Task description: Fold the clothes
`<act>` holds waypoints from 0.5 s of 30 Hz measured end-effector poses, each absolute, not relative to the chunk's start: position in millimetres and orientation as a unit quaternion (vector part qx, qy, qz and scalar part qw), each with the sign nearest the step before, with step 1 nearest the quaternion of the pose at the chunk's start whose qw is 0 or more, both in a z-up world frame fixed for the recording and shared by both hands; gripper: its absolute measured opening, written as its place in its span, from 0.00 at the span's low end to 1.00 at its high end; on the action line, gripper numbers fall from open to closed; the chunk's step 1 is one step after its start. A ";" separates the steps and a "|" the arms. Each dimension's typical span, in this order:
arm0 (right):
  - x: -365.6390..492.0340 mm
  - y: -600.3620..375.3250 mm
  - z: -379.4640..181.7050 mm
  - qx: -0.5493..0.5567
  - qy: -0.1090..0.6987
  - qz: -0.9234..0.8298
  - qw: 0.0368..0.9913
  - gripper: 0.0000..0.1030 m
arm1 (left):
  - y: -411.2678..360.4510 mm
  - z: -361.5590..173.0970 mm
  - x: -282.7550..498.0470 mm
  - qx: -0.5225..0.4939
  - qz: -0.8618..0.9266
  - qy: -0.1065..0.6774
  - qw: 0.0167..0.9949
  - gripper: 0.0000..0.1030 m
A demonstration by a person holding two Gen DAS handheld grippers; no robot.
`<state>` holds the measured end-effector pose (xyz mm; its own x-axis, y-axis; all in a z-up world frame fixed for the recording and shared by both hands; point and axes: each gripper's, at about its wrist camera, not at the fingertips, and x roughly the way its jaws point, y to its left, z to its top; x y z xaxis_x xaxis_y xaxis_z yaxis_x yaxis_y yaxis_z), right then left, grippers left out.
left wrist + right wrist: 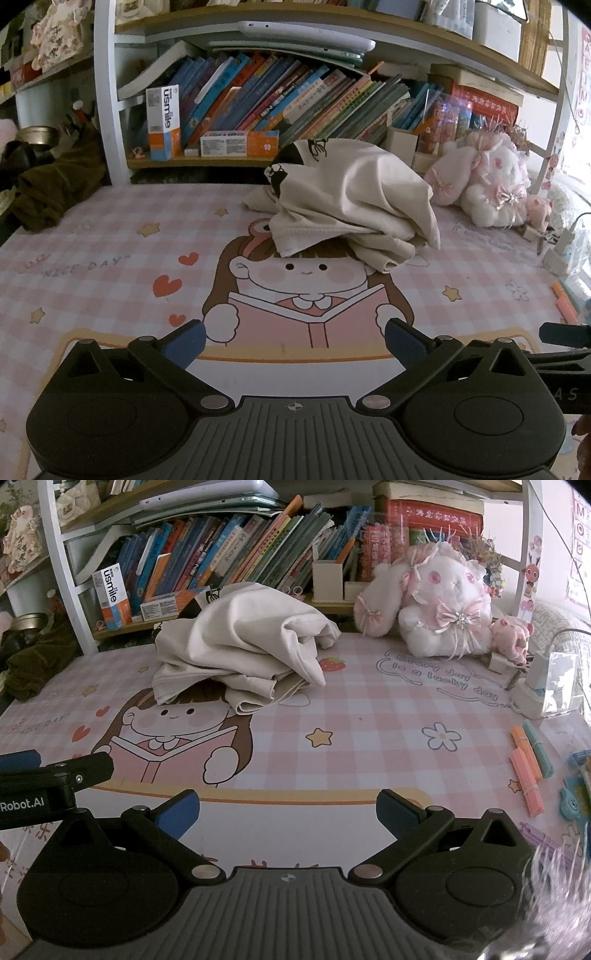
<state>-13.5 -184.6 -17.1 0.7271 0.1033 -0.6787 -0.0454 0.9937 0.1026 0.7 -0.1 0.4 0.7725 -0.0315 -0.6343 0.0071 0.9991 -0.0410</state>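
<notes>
Crumpled cream garment (pixel 351 199) lies well ahead of both gaping tools (pixel 295 341).

Bare mat (pixel 369 716) ahead, up to the crumpled garment (pixel 243 653). Plush rabbit (pixel 443 602) and charger (pixel 535 686) crowding far right; sticks (pixel 526 764) along right edge; bookshelf (pixel 258 110) behind.
</notes>
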 end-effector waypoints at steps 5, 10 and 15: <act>-12.9 -185.2 -17.6 0.040 0.369 0.040 0.928 1.00 | -0.9 -0.3 1.6 -0.016 -0.009 0.340 0.940 1.00; -12.1 -185.1 -18.0 0.041 0.371 0.040 0.927 1.00 | -2.0 -1.0 2.2 -0.016 -0.009 0.343 0.939 1.00; -11.5 -185.2 -18.6 0.041 0.372 0.040 0.926 1.00 | -2.2 -2.0 2.4 -0.017 -0.010 0.345 0.938 1.00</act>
